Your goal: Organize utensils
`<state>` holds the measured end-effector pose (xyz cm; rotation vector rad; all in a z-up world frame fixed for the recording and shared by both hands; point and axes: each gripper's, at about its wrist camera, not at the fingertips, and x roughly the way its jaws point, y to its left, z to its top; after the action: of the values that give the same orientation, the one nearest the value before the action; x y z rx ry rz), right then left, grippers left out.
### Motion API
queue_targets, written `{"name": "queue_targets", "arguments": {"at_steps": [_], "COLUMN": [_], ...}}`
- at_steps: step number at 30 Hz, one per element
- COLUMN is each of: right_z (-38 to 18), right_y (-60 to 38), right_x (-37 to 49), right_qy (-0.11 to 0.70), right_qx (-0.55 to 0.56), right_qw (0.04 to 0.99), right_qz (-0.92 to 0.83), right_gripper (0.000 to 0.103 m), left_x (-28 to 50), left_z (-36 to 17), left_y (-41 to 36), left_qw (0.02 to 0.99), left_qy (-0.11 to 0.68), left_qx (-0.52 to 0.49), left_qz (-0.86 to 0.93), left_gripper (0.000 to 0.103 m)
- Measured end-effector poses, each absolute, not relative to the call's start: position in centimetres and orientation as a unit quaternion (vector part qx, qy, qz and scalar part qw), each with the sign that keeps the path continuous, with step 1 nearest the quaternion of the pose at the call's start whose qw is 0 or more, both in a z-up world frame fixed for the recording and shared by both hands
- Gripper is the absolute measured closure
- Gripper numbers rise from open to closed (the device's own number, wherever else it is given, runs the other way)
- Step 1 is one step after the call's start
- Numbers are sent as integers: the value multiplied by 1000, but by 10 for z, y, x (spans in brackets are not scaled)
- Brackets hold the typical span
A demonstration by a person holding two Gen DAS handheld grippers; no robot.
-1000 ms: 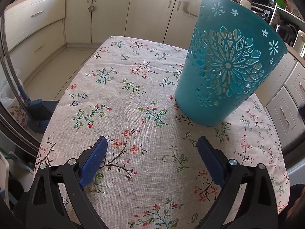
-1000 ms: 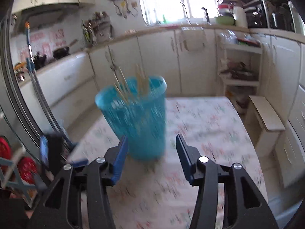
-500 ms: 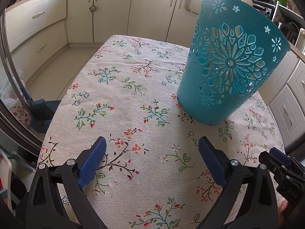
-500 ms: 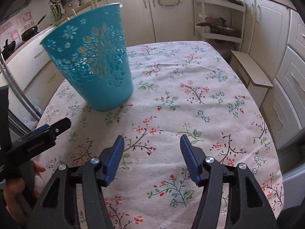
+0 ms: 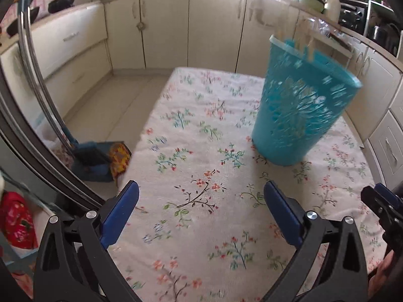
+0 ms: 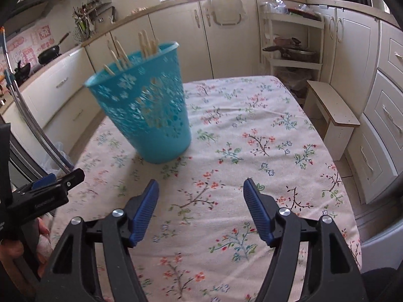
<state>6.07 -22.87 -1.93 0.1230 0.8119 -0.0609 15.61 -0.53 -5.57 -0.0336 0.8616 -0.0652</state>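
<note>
Utensils [image 6: 146, 44] standing in teal basket [image 6: 148, 115], left of table [image 6: 252, 125] centre. Left gripper [image 5: 200, 211] and right gripper [image 6: 201, 206] gaping wide, gripping nothing, hovering above bare floral cloth.

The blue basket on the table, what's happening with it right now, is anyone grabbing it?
Nobody holds it. The teal basket stands on the floral tablecloth with pale wooden utensils sticking out of its top. The person holds a gripper in each hand; the left gripper and right gripper are both open and empty, short of the basket. No loose utensils show on the cloth.
</note>
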Motion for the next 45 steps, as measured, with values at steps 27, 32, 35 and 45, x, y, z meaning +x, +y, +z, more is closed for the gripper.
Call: {"name": "queue_targets", "arguments": {"at_steps": [27,32,35,45], "right_z": [90,97,102,102], "right_y": [-170,-154,-146,-137], "right_x": [-98,-130,-147,-154], "right_qy": [344,317,292,288], "right_qx": [84,71,59,54], "right_qw": [935,946,955,956], "right_qz": [6,-1,-2,9], "right_gripper": [7,7,7,7], "left_x": [-43,-69,-79,-96], "left_z": [92,100,103,107], "left_y": [14,17,21,33], "left_qw": [927,935,936,941], "left_qy": [371,353,349,336], "left_qx": [-27,-2,-3,-14], "left_qz": [-53,-44,-42,-31], "left_gripper": [7,7,7,7]}}
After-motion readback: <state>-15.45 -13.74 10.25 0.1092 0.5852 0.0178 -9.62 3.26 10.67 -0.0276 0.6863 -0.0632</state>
